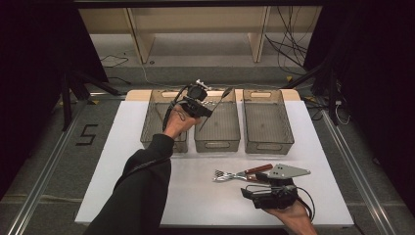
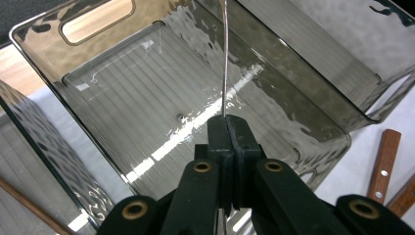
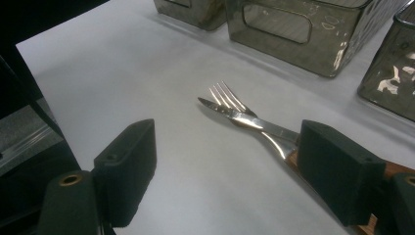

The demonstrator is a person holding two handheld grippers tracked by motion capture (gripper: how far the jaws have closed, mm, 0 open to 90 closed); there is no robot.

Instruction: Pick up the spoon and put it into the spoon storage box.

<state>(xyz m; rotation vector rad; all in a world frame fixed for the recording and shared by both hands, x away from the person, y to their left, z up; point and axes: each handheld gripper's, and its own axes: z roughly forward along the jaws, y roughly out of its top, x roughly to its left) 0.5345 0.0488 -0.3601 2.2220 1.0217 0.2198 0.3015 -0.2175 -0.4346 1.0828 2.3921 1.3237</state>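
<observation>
My left gripper [image 1: 206,108] hangs over the middle smoky plastic bin [image 1: 218,143], shut on a metal spoon [image 1: 222,97] whose bowl points to the far right. In the left gripper view the jaws [image 2: 227,122] meet on the spoon [image 2: 225,58], seen edge-on above the bin's ribbed floor [image 2: 147,98]. A fork [image 1: 224,175] and a wooden-handled knife [image 1: 247,172] lie crossed on the white table. My right gripper [image 1: 254,186] rests open just in front of them; in its own view the gripper [image 3: 230,161] has the fork [image 3: 225,95] and knife [image 3: 244,117] ahead of its wide jaws.
Three bins stand in a row at the back of the white table [image 1: 147,196]: a left one [image 1: 161,139], the middle one and a right one [image 1: 268,142]. Wooden handles [image 2: 384,164] lie beside the middle bin. Shelving and cables stand beyond the table.
</observation>
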